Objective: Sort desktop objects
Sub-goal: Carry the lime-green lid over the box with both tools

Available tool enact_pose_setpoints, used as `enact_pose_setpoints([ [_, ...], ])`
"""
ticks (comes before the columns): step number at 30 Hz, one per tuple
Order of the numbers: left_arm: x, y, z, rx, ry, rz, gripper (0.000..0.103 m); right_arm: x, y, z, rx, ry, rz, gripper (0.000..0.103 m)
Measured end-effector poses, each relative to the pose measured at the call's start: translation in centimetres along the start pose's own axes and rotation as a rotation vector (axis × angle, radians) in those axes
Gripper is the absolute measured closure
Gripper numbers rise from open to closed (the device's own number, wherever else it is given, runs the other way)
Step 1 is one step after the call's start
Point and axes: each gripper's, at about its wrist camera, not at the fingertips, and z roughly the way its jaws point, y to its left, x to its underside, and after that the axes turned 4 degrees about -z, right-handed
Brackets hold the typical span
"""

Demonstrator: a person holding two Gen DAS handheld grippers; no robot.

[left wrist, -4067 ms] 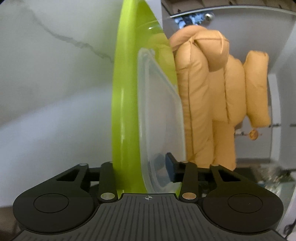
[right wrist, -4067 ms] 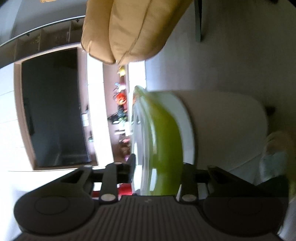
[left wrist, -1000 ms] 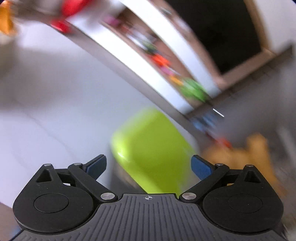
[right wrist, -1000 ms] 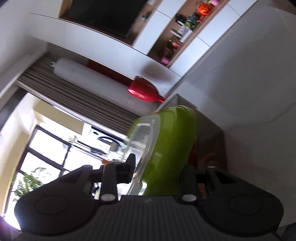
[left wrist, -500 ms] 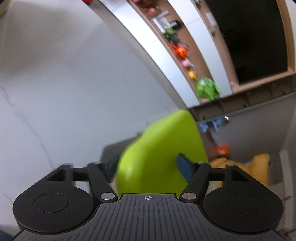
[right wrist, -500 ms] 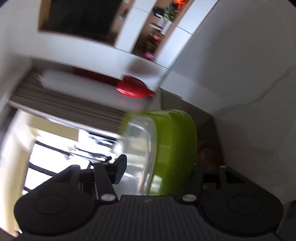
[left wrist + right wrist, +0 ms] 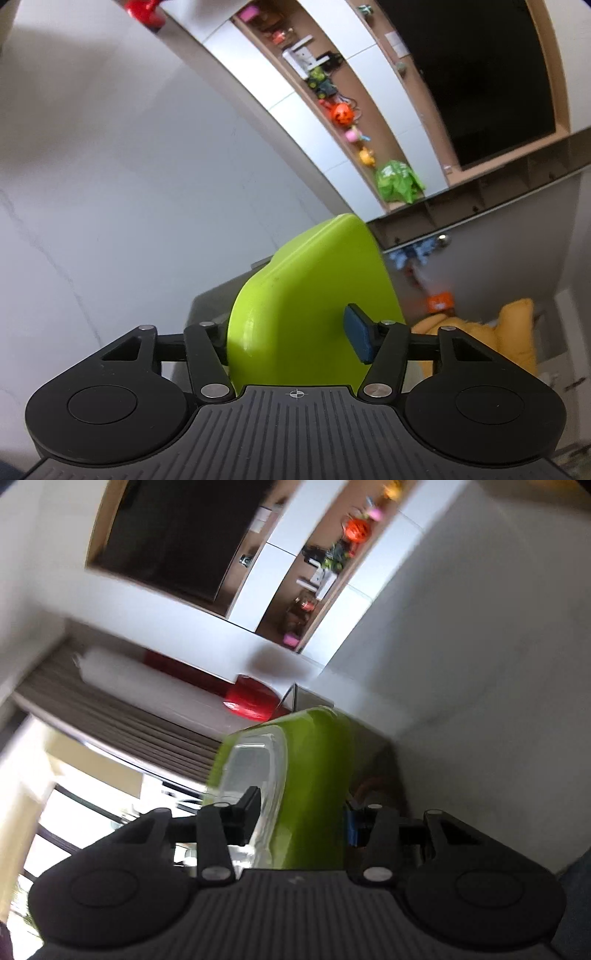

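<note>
The green container (image 7: 310, 295) is off the worktop (image 7: 110, 184) and held between your two tools, tipped on edge, with its clear lid (image 7: 258, 775) facing the window side in the right wrist view. Your right tool (image 7: 299, 819) is clamped across it, one finger on the clear lid and the other on the green back. Your left tool (image 7: 291, 336) brackets the other end; its blue pad (image 7: 358, 338) sits against the green wall, but the far finger is hidden behind the body, so you cannot tell whether that grip is closed yet. This looks like the carry or hand-over step of sorting, with the placing not yet done. The next move calls for a firm left grip before the right lets go, then turning the container level and lowering it to the worktop. Watch the lid: it may slip.
</note>
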Motion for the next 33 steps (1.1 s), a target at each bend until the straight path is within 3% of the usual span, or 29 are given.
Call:
enact_pose_setpoints([
  [6,4.2,-1.3,-5.9,0.023,-0.092,0.062,0.047,-5.4,5.1,2.1,-0.001,-0.041,-0.214,0.054],
  [9,6.2,-1.5,-7.8,0.029,-0.109,0.079,0.047,-7.9,5.0,5.4,-0.029,0.021,-0.228,0.052],
  [12,6.9,-0.5,-7.6,0.010,-0.053,0.046,0.047,-8.4,3.6,8.6,-0.006,0.096,-0.204,0.050],
  [13,6.8,-0.1,-7.3,0.000,-0.033,0.031,0.039,-8.1,3.1,9.2,0.029,0.116,-0.192,0.046],
  [15,6.3,0.4,-7.2,-0.019,-0.026,0.008,0.040,-7.2,2.6,9.3,0.029,0.103,-0.173,0.042],
  [18,5.1,1.1,-8.6,-0.022,-0.054,0.003,0.028,-6.3,2.3,8.4,0.018,0.074,-0.100,0.038],
  [20,4.2,1.5,-9.6,0.013,-0.067,-0.007,0.010,-5.5,2.6,6.3,0.055,0.009,-0.113,0.037],
  [22,3.3,2.1,-10.4,0.031,-0.089,-0.031,0.010,-4.2,3.3,4.2,0.124,-0.055,-0.164,0.035],
  [25,1.6,2.1,-10.1,-0.060,-0.132,-0.044,0.011,-2.6,3.6,2.4,0.142,-0.083,-0.186,0.035],
  [30,-0.1,-0.4,-5.6,-0.083,-0.025,-0.012,0.021,-1.3,3.1,2.3,0.091,-0.064,-0.125,0.036],
  [31,-0.1,-1.0,-4.8,-0.102,-0.016,-0.001,0.029,-1.2,3.2,2.6,0.094,-0.065,-0.128,0.036],
  [33,0.0,-2.3,-3.2,-0.147,-0.005,0.020,0.029,-1.2,4.0,3.8,0.113,-0.063,-0.163,0.043],
])
